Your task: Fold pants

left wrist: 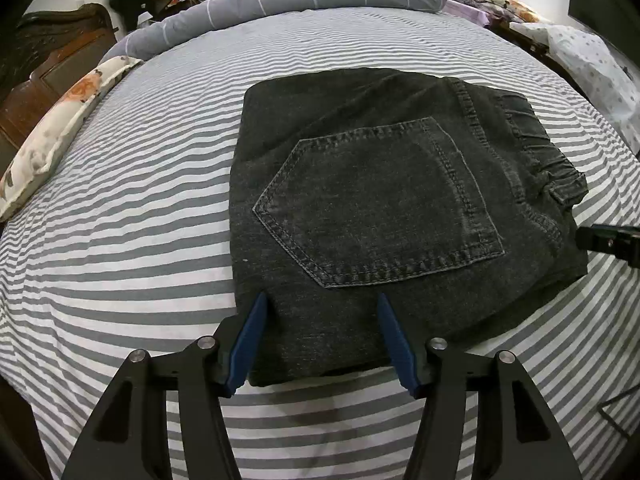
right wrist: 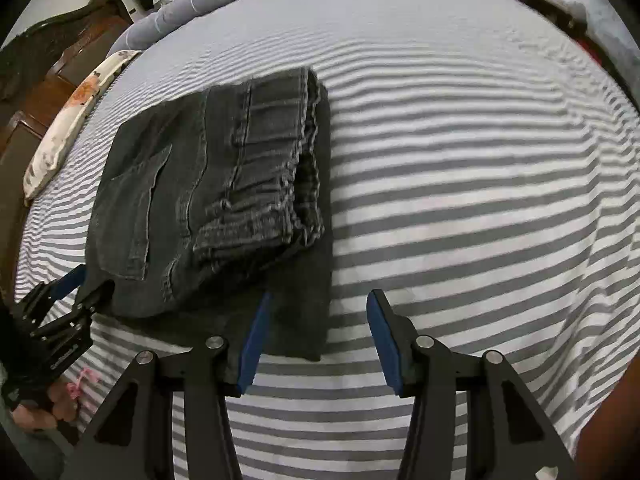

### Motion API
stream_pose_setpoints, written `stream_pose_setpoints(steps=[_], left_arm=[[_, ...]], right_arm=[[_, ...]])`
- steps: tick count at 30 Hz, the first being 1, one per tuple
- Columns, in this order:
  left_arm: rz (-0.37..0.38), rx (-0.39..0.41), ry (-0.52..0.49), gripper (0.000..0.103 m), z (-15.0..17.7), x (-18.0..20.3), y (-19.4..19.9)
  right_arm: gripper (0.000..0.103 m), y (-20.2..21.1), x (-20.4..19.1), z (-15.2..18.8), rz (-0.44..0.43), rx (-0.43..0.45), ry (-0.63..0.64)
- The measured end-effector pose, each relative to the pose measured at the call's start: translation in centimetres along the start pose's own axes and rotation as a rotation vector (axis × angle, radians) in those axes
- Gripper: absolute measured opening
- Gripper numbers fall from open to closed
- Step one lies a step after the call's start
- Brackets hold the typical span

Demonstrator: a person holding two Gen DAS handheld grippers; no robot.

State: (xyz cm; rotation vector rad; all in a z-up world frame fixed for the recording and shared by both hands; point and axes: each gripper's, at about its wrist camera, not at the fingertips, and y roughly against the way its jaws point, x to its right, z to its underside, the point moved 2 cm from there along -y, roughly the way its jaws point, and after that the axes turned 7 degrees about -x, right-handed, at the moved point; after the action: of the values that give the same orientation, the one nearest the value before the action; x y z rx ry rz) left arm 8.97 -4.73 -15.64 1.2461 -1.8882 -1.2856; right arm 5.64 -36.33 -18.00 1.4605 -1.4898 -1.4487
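Both the left gripper (left wrist: pixel 322 308) and right gripper (right wrist: pixel 318 306) hover with jaws released, because the dark jeans (left wrist: pixel 380 200) lie folded compactly on the striped bedsheet (left wrist: pixel 120 220).

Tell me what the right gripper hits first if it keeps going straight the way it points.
Probably the striped bedsheet: the right gripper aims just beside the folded pants, whose corner only its left finger overlaps. Depth is uncertain.

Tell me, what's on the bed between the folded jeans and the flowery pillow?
Nothing but bare striped sheet between the jeans and the flowery pillow. The left wrist view shows it best.
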Motion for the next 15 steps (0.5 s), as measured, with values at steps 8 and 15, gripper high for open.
stream_pose_setpoints(steps=[8, 15], left_arm=[[0.169, 0.015, 0.126, 0.059, -1.3, -3.0, 1.8], [0.337, -0.020, 0.260, 0.060, -3.0, -7.1, 0.7]], right_arm=[[0.065, 1.8, 2.8, -1.9, -0.248, 0.053, -0.070], [0.067, 0.2, 5.7, -4.1, -0.471, 0.032, -0.133]])
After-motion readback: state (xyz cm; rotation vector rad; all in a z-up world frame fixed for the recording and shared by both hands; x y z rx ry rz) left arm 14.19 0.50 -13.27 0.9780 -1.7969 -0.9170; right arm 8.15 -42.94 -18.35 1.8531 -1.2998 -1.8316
